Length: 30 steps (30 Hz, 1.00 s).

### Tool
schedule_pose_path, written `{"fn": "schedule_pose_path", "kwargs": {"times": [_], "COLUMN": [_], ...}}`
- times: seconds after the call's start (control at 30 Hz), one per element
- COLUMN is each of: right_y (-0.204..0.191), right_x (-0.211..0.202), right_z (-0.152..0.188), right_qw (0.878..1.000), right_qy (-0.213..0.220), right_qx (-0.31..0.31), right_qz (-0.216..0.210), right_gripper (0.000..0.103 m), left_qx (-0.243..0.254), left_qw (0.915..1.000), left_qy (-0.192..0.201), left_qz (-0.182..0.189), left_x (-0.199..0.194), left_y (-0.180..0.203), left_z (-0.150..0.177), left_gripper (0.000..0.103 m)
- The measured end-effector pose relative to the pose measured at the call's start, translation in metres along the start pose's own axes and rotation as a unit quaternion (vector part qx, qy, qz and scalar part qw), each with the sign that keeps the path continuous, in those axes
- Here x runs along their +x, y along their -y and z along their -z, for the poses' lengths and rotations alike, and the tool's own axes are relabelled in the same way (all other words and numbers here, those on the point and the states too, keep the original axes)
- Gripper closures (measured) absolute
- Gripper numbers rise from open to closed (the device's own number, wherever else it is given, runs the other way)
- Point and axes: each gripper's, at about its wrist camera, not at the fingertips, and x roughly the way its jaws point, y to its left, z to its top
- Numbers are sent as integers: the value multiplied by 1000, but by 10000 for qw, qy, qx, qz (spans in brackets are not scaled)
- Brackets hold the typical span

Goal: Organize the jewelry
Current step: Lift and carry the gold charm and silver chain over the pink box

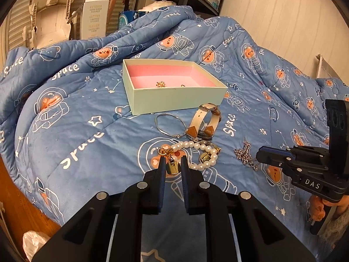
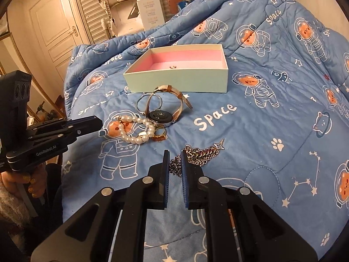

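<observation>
Pale green box (image 1: 174,96) with pink lining sitting open at frame centre; watch (image 1: 205,122), bangle (image 1: 170,125), pearl bracelet (image 1: 196,152) and silver chain (image 1: 246,155) lying below it.

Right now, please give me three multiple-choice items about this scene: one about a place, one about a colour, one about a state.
1. Where does the watch lie?
A. inside the box
B. on the blanket, in front of the box
C. on the floor

2. What colour is the lining of the box?
A. pink
B. black
C. yellow

3. What is between the fingers of the right gripper?
A. the pearl bracelet
B. nothing
C. the silver chain

Answers:
1 B: it rests on the blue blanket beside the box's near wall.
2 A: the inner walls show pink.
3 C: chain links sit between the nearly closed fingers.
</observation>
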Motion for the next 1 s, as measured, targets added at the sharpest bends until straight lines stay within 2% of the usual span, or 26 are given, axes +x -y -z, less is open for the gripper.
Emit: {"fn": "schedule_pose_path", "kwargs": {"times": [0.33, 0.57, 1.0], "right_y": [13, 2, -23], "right_x": [-42, -77, -108], "right_z": [-40, -73, -122], "right_qw": [9975, 9958, 9925], "right_qy": [417, 759, 923], "right_qx": [404, 99, -333], "right_qz": [-392, -496, -725], "right_gripper": [93, 93, 93], "left_qx": [70, 123, 324], "left_qw": [9998, 9993, 9981], "left_qy": [207, 343, 488], "left_qz": [24, 88, 170], "left_x": [-22, -39, -55], "left_y": [5, 7, 8], "left_z": [-20, -41, -74], "left_gripper": [90, 90, 90]}}
